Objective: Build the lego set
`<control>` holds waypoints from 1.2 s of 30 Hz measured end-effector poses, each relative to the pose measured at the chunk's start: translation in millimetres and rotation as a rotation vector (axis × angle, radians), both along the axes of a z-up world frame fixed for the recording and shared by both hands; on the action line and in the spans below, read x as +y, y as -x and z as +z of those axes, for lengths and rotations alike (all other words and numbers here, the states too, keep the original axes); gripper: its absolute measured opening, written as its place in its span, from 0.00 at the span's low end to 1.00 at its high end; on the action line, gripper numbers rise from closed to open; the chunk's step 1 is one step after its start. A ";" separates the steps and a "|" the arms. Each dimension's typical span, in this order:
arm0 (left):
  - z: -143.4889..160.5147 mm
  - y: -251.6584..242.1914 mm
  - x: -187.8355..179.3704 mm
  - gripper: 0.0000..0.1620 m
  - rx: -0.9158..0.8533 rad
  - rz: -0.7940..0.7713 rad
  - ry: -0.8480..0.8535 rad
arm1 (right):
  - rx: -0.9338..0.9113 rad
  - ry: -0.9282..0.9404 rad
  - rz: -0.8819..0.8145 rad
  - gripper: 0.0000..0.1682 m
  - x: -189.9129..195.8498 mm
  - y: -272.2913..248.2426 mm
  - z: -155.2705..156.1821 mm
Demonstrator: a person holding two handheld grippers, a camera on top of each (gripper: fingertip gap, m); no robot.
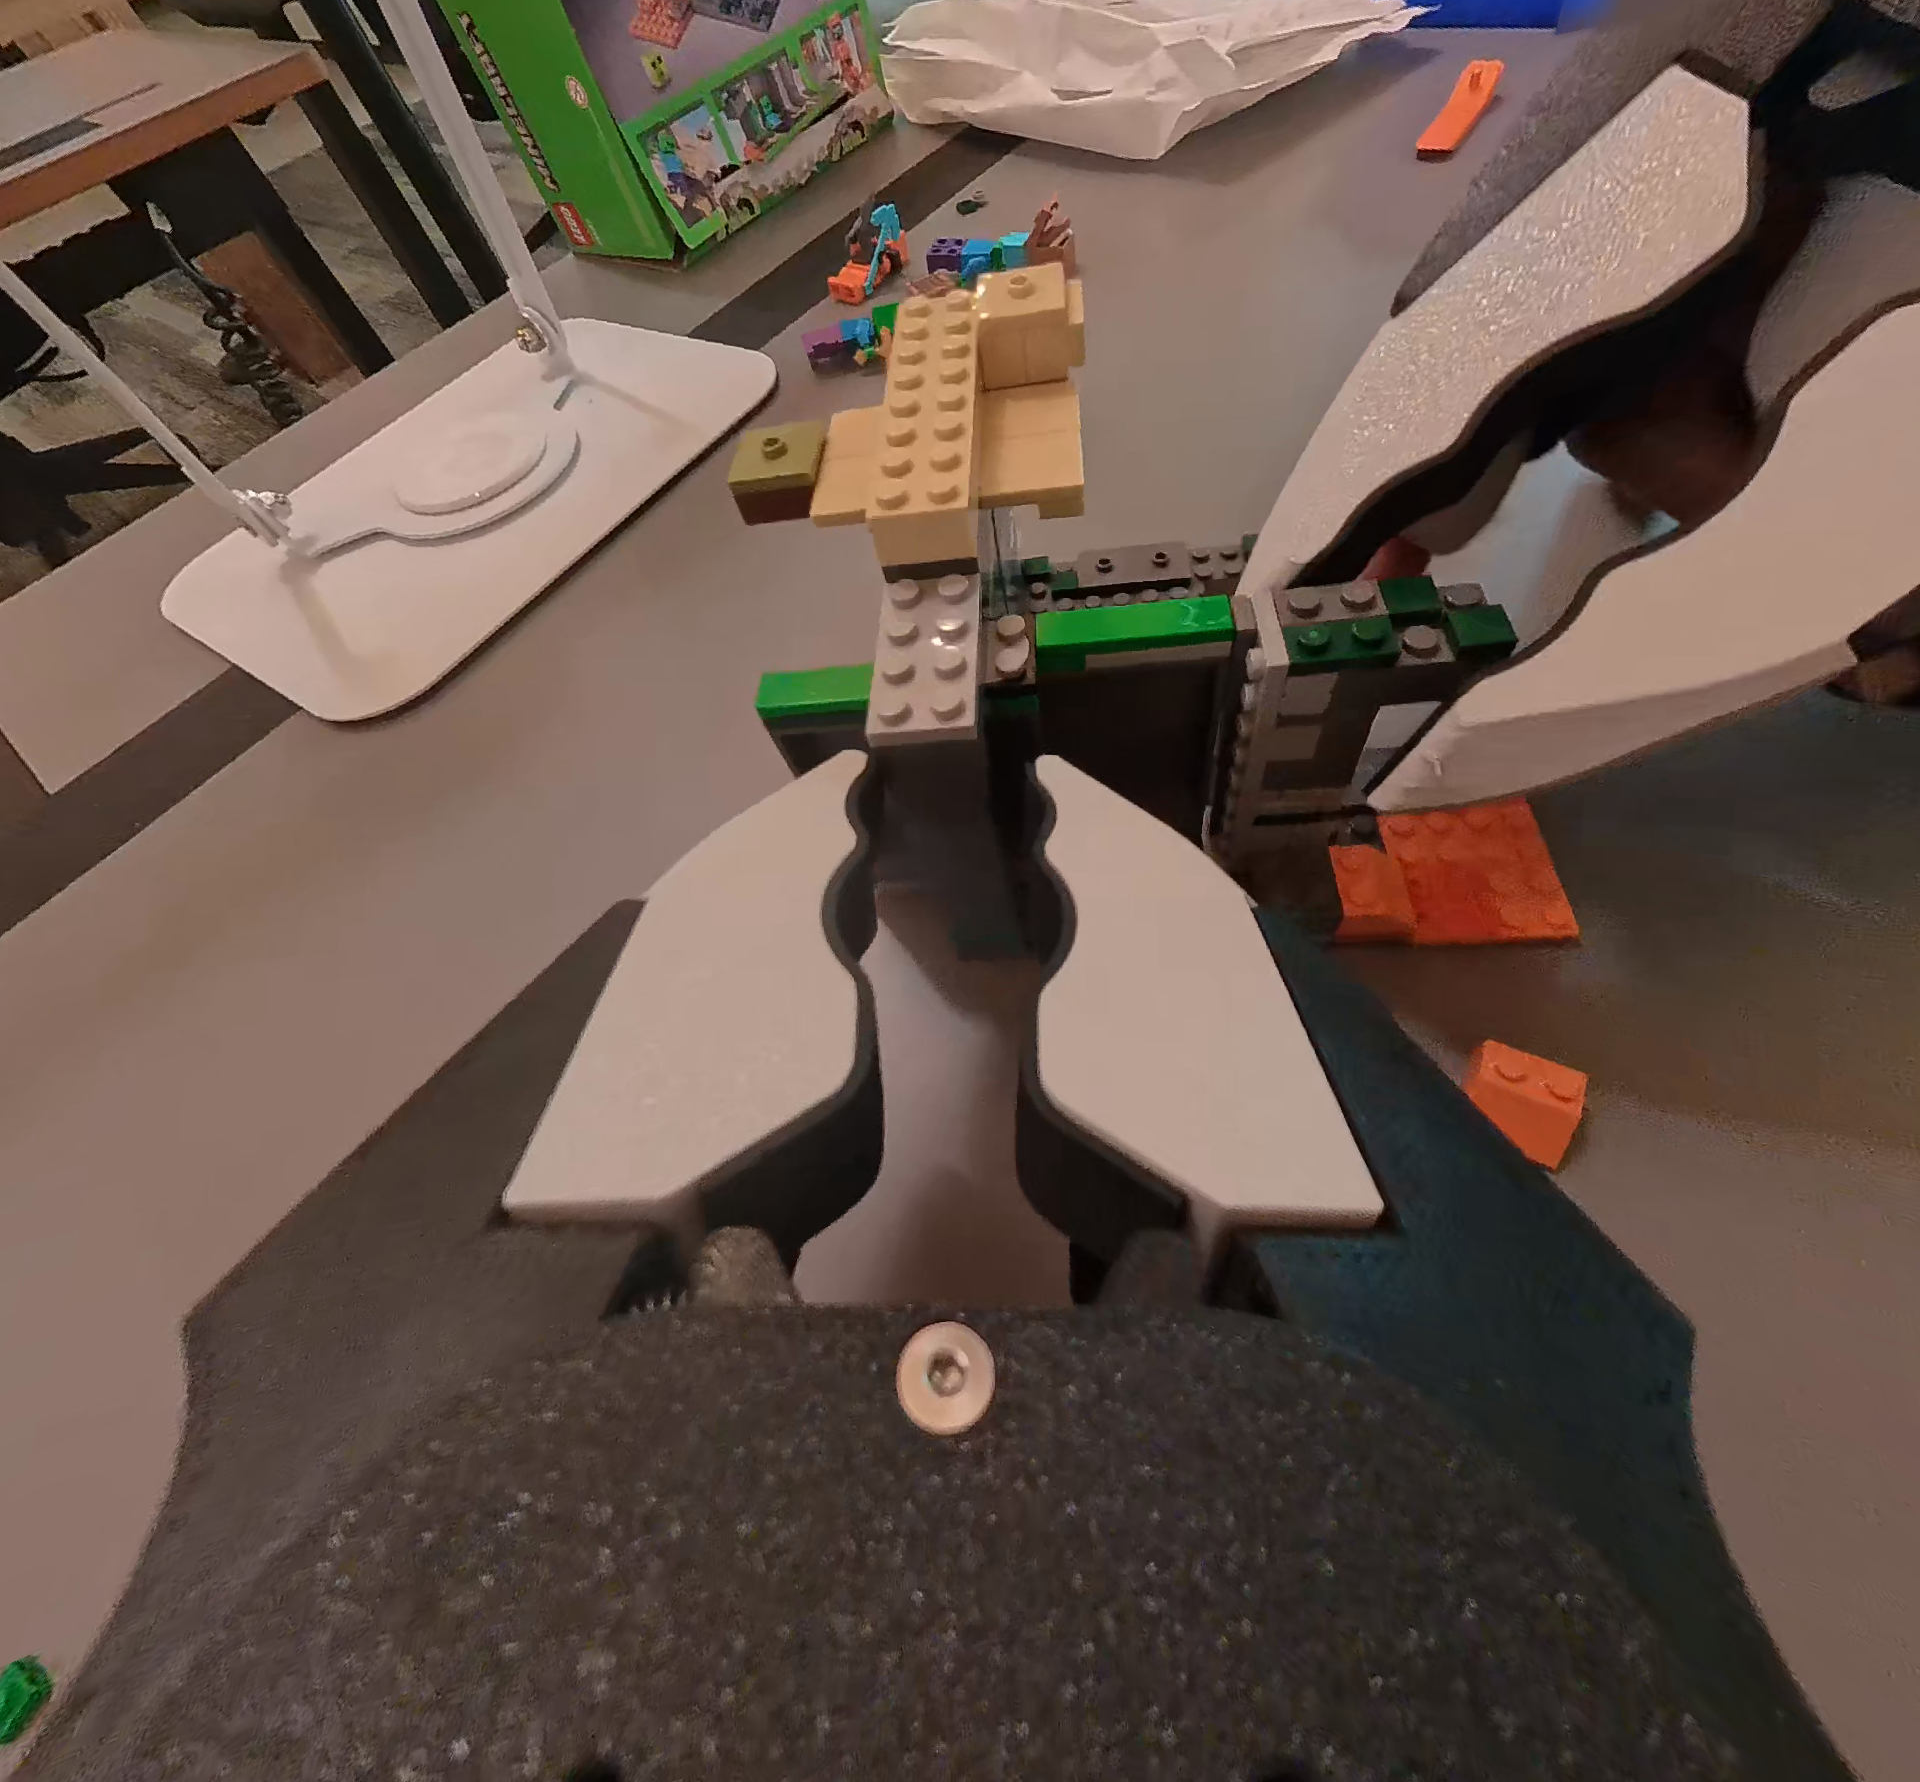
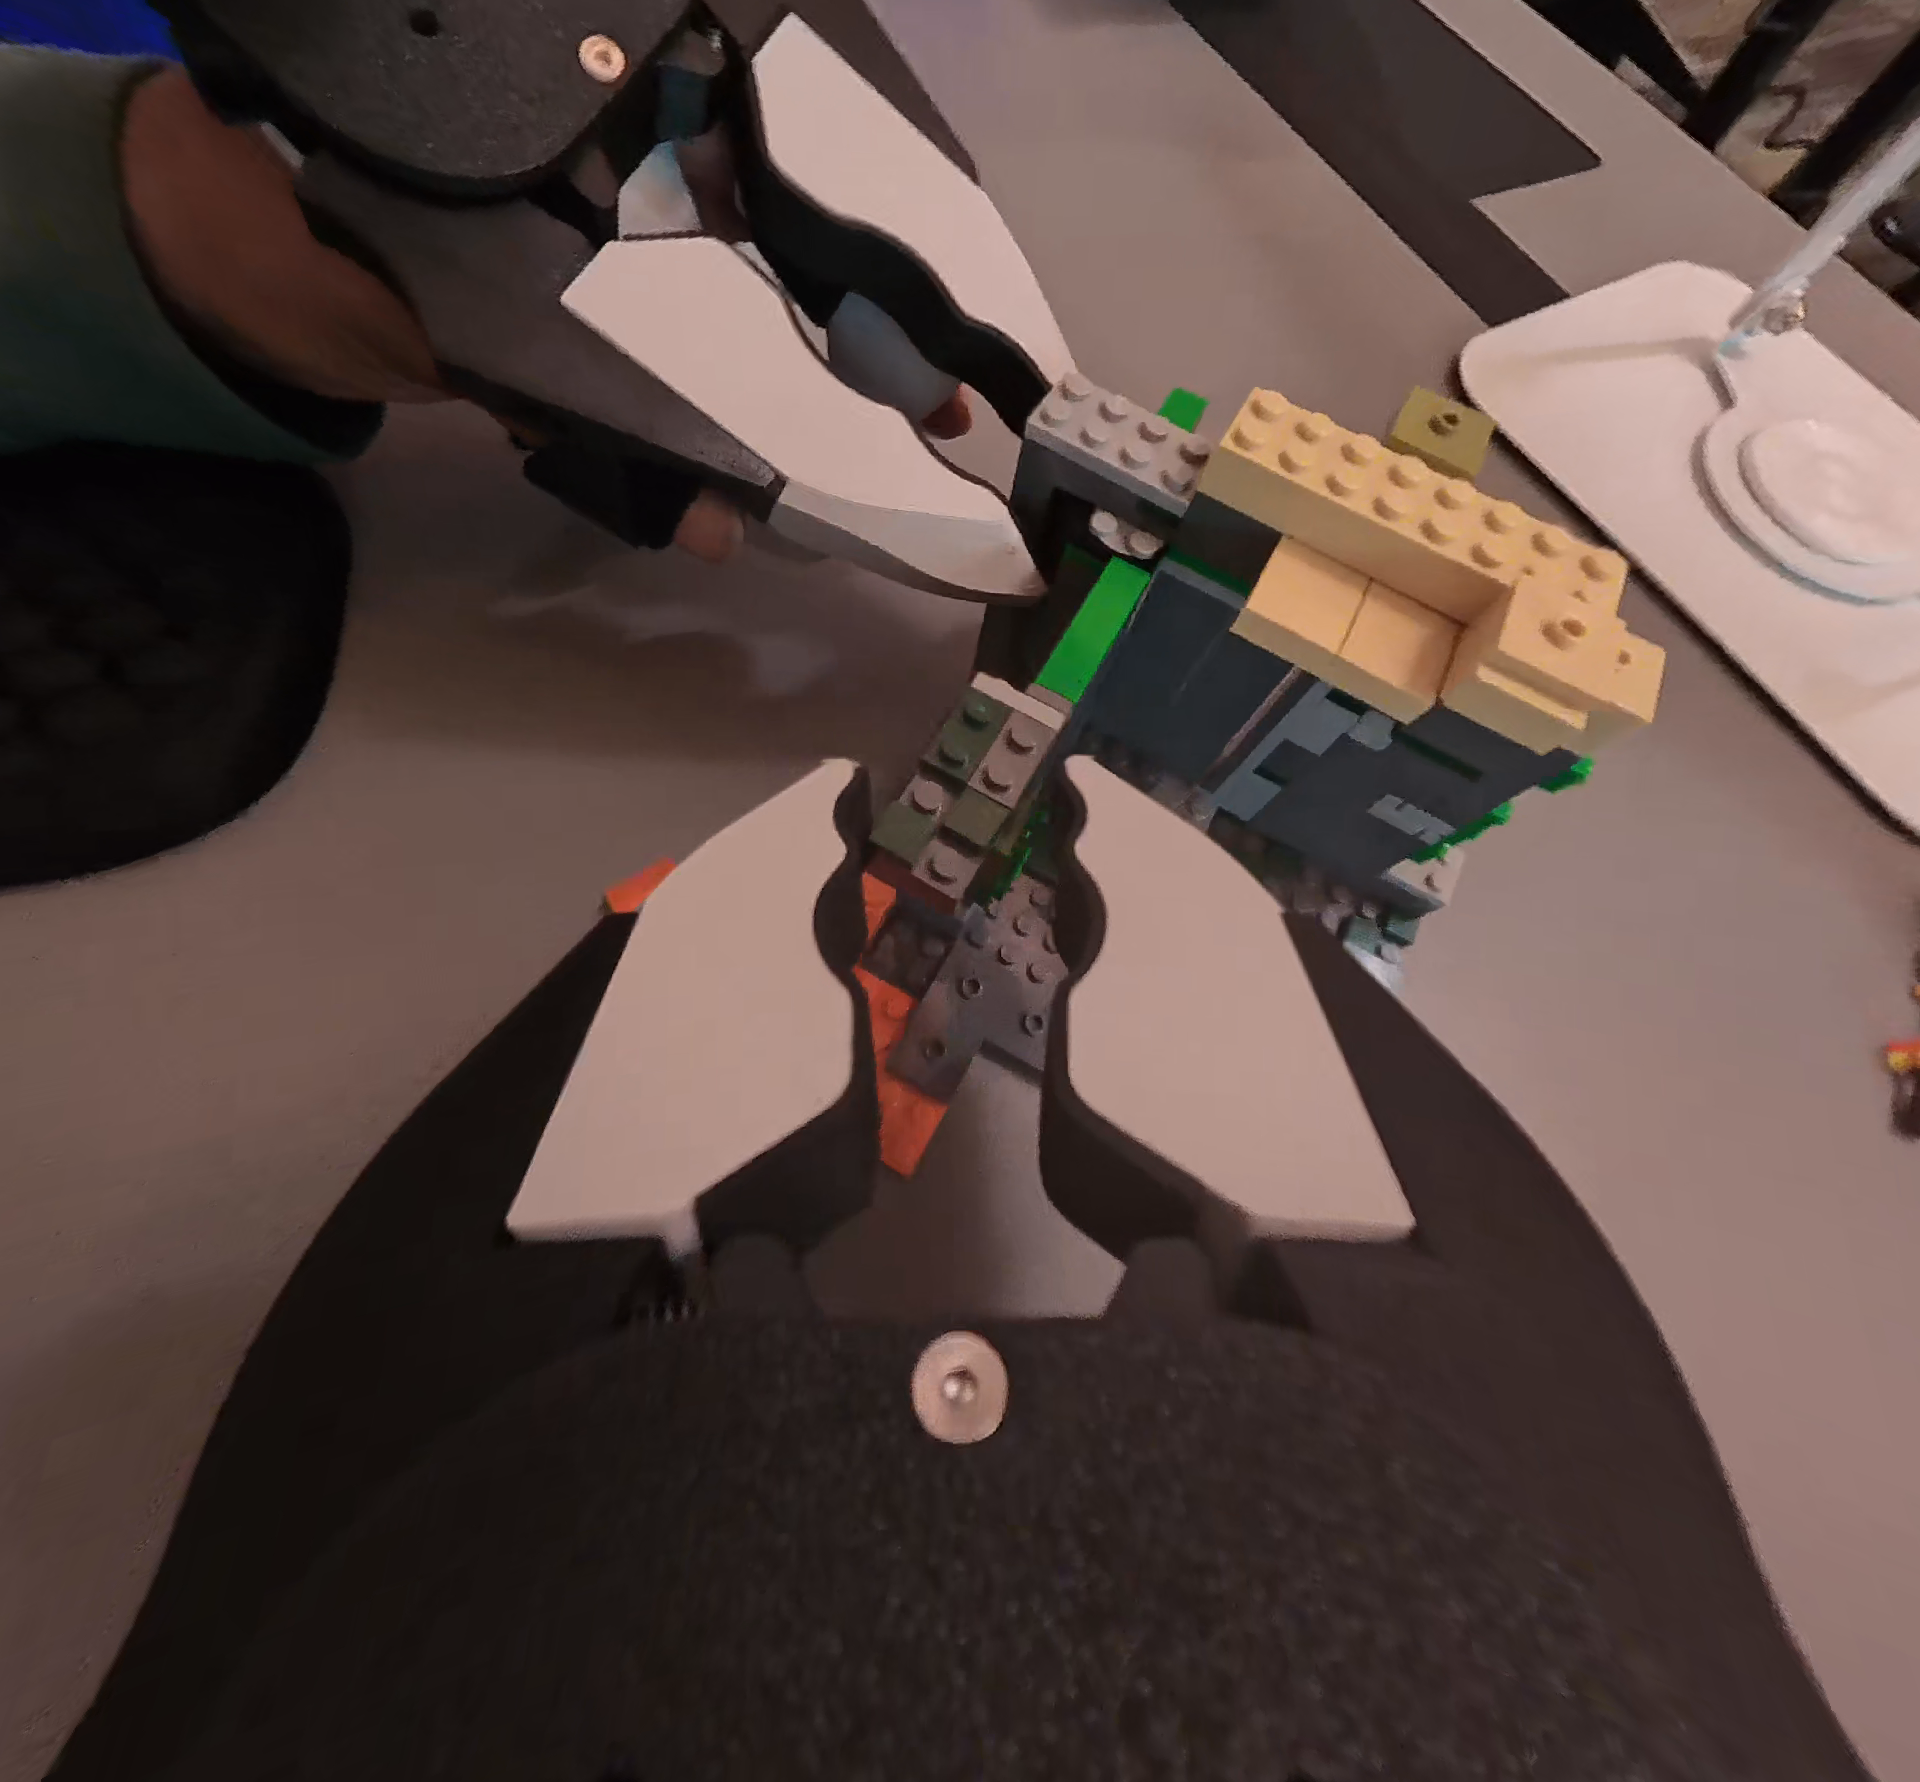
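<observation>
The lego build [image 1: 1132, 652] stands on the grey table [image 1: 416, 901]. It has dark walls, green tiles and a tan top section [image 1: 956, 413] above a grey plate [image 1: 930, 662]. My left gripper [image 1: 951, 776] is shut on the dark pillar under that grey plate. My right gripper [image 1: 1340, 683] comes in from the upper right and is shut on the grey and dark green tower [image 1: 1351, 631]. In the right wrist view, my right gripper [image 2: 961, 776] clamps that tower [image 2: 966, 776]. The left gripper [image 2: 1039, 491] holds the build's far end. Orange plates [image 1: 1475, 870] sit at its base.
A loose orange brick [image 1: 1527, 1098] lies at the right. Small loose pieces and figures [image 1: 904, 278] lie behind the build. A green lego box [image 1: 665, 70], crumpled white paper [image 1: 1122, 49] and an orange separator tool [image 1: 1460, 106] are at the back. A white lamp base [image 1: 468, 506] stands at the left. About 6 centimetres separates my left fingertips from my right. The right tips stand about 6 centimetres off the loose orange brick [image 1: 1527, 1098].
</observation>
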State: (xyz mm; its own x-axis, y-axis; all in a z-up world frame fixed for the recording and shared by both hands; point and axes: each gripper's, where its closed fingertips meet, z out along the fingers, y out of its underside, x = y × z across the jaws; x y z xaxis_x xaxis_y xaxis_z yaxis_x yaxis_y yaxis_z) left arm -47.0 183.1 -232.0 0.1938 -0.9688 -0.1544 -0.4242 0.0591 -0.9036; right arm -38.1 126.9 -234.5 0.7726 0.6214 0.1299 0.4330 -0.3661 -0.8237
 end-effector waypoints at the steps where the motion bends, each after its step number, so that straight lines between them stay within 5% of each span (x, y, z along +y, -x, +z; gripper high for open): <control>1: 0.1 0.5 -1.0 0.14 0.000 -0.003 -0.002 | -0.035 -0.015 0.043 0.19 -0.7 -1.4 -0.2; 14: 0.5 4.1 -22.6 0.15 0.020 -0.047 -0.036 | -0.056 -0.040 0.633 0.18 -1.0 -21.7 0.1; 36: 5.7 14.9 -14.6 0.15 0.022 0.067 -0.036 | -0.023 -0.108 0.436 0.18 2.3 -25.3 26.1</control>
State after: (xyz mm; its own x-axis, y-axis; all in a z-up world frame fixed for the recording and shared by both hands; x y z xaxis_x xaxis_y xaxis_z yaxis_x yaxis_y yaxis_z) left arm -61.9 168.5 -226.4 0.2538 -0.9477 -0.1935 -0.4484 0.0619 -0.8917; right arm -12.8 129.2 -208.4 0.4380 0.8700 0.2263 0.5463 -0.0577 -0.8356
